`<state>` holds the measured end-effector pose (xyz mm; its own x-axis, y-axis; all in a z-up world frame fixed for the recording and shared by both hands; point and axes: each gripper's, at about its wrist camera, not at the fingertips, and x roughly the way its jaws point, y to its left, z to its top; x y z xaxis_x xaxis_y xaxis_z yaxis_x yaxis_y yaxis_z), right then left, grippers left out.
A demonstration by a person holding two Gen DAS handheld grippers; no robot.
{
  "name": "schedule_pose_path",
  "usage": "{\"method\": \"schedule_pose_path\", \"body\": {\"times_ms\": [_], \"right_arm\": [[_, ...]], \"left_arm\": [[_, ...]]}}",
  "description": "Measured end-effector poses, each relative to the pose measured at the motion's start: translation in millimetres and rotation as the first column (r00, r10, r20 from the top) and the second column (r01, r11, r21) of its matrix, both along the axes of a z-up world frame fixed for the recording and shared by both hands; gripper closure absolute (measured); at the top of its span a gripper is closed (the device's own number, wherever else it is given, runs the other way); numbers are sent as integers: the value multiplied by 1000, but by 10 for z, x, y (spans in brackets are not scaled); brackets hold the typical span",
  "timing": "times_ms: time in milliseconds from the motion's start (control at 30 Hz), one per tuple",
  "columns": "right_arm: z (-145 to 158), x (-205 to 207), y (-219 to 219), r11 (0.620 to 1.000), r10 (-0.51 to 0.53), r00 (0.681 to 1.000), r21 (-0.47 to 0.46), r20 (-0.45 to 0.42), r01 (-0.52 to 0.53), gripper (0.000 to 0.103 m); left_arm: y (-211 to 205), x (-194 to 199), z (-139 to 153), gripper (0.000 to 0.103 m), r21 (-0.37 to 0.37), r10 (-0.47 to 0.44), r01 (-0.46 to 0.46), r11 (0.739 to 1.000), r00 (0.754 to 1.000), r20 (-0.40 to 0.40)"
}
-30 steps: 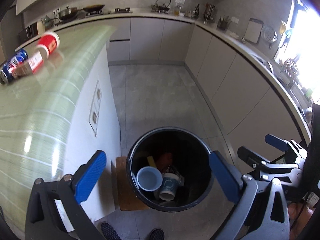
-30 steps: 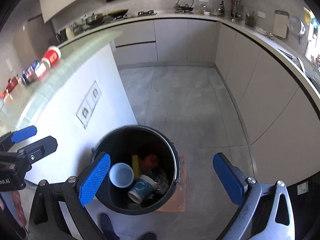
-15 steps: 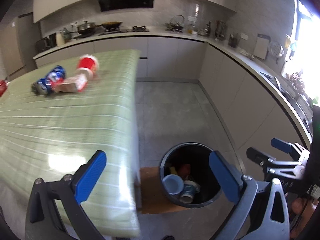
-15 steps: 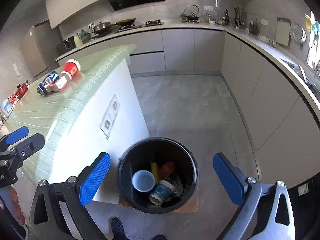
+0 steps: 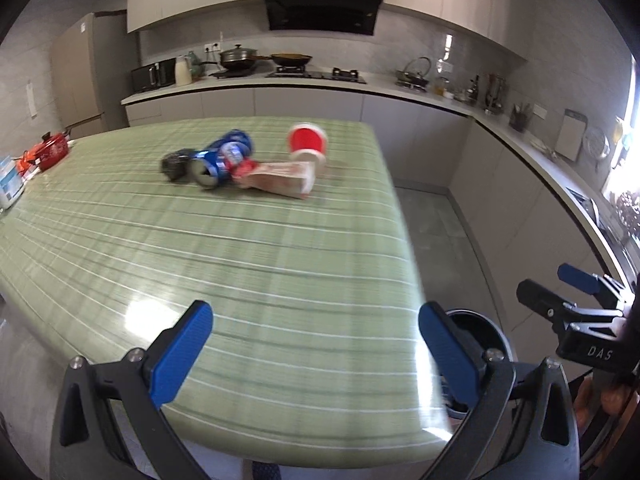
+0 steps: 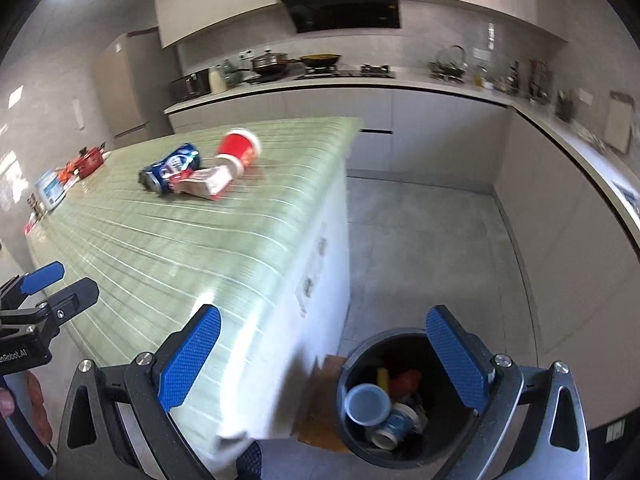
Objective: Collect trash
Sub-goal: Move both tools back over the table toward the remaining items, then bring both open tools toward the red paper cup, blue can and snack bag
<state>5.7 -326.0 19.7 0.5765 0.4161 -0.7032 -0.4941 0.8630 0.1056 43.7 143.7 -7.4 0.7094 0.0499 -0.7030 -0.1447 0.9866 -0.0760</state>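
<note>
The left gripper (image 5: 316,350) hangs over the green striped tabletop (image 5: 224,264), its 2 blue textured pads (image 5: 180,354) wide apart and empty. The right gripper (image 6: 326,360) is likewise spread and empty above the round black bin (image 6: 400,400) holding cups. At the table's far end lie a red paper cup (image 5: 307,143), a blue can (image 5: 222,158) and a crumpled carton (image 5: 280,180), bunched together.

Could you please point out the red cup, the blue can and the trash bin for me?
red cup (image 5: 307,139): left wrist view, on its red side wall.
blue can (image 5: 224,157): left wrist view, on its printed side.
trash bin (image 6: 362,354): right wrist view, on its black rim.
</note>
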Motion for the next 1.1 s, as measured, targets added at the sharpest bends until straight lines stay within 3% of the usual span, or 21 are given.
{"method": "schedule_pose_path", "body": {"times_ms": [333,600,1100], "right_arm": [[16,200,1303,997,65,998,-41,4,-65,0],[-73,329,2058,994,89,996,-69,-9,-89,0],[-249,686,2670,994,57,998,-95,-40,-60,0]], "left_arm": [[1005,231,-100,0,-25,10,-10,1000,1000,-11],[1588,459,-194,0,-62,-2,2,998,1000,-9],[2051,917,-350,0,-65,-55,54,996,998,-24]]}}
